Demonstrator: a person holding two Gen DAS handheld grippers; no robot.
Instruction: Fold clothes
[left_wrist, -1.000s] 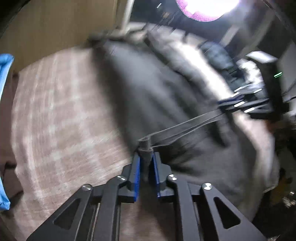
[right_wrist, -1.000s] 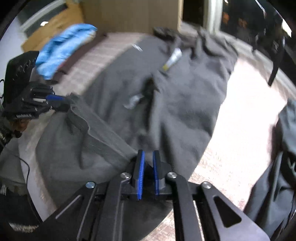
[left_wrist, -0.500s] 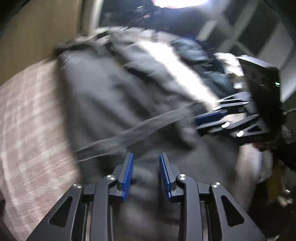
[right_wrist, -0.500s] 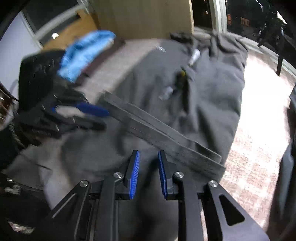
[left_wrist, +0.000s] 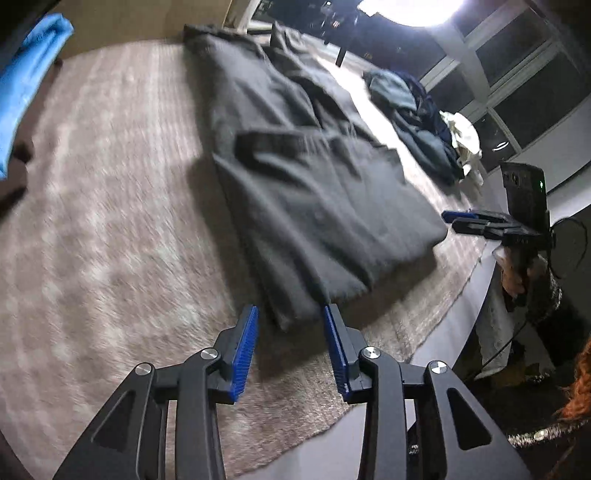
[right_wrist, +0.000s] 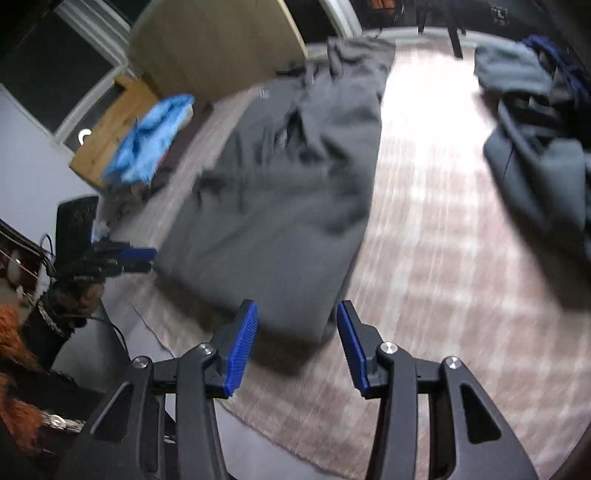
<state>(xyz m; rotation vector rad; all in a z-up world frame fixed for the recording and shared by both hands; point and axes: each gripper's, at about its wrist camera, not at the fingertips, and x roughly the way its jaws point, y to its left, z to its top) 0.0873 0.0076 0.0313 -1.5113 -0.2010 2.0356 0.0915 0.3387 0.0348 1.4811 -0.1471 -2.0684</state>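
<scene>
Dark grey garment (left_wrist: 317, 199): lies folded over on the pinkish-beige cover (left_wrist: 110, 229), a long slab of cloth running away from both grippers; its near edge sits just in front of the blue pads.
Left gripper (left_wrist: 290, 332): fingers spread wide, holding nothing, poised over the garment's near corner.
Right gripper (right_wrist: 297, 328): also spread wide with nothing between the pads, at the garment's other near corner; seen from the left camera it sits off the far right edge of the cloth.
Clothes pile (right_wrist: 539, 122): a heap of grey and navy pieces, well apart from the folded garment.
Blue cloth (right_wrist: 151, 138): bunched at the far side, near a wooden box (right_wrist: 110, 125).
Picture quality: both views are blurred.
</scene>
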